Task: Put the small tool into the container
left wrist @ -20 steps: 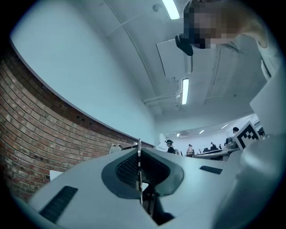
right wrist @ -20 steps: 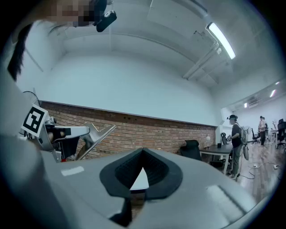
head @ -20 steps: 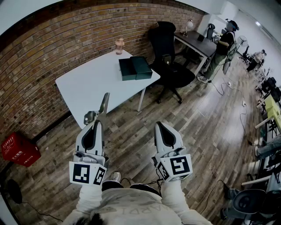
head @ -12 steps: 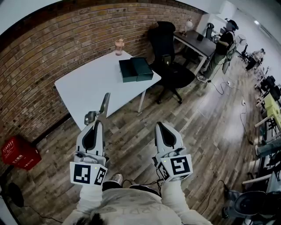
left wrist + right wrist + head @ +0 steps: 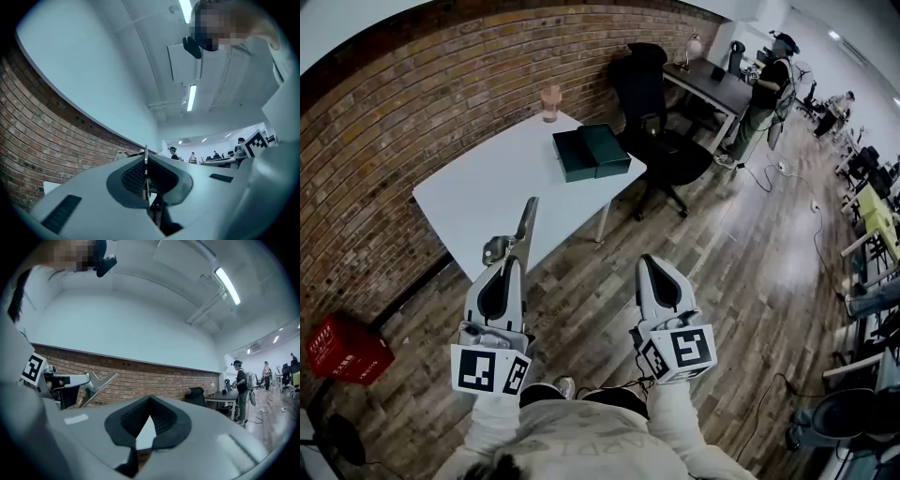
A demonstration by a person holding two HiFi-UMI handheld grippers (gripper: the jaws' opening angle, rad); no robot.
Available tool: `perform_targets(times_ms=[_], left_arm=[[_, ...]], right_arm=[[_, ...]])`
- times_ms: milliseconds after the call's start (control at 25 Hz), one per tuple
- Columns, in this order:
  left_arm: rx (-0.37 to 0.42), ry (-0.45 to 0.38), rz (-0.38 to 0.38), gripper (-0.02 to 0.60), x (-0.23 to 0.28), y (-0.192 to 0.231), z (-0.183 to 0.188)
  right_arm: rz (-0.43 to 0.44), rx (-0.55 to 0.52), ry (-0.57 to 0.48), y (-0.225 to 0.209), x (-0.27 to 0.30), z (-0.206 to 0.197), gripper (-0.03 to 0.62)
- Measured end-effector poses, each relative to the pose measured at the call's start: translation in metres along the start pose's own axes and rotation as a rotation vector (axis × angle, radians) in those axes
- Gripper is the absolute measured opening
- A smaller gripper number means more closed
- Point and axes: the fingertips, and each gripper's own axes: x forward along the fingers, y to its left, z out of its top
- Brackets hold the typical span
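In the head view my left gripper [image 5: 508, 263] is shut on a small flat metal tool [image 5: 519, 232] that sticks forward from its tips toward the white table [image 5: 478, 183]. The left gripper view shows the tool [image 5: 146, 174] edge-on, clamped between the pads of that gripper [image 5: 146, 161]. A dark green box-shaped container [image 5: 592, 150] lies at the table's far right corner, well beyond both grippers. My right gripper [image 5: 649, 264] is held beside the left one over the wood floor. In its own view the right gripper [image 5: 150, 397] is shut with nothing in it, and the tool [image 5: 99, 381] shows at the left.
A pink cup [image 5: 549, 101] stands at the table's back edge against the brick wall. A black office chair [image 5: 661, 117] is to the right of the table. A red crate [image 5: 347, 349] sits on the floor at the left. A person [image 5: 766, 89] stands by a dark desk further back.
The whole head view has shifted a little, and the table and crate sit slightly lower in it. Both grippers keep their pose, with the tool still in the left one.
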Motion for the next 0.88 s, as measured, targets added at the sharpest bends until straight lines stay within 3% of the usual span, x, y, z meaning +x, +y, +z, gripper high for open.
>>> perform_targets(times_ms=[360,880], left_arm=[[-0.042,-0.013,-0.050,0.006,0.027,0.025,-0.003],[-0.026,-0.008,-0.035,0.006,0.134,0.035,-0.027]], right_arm=[[-0.042,-0.040,0.012,0.005,0.021,0.000,0.011],[-0.015,-0.019,-0.002,-0.069,0.109,-0.009,0.011]])
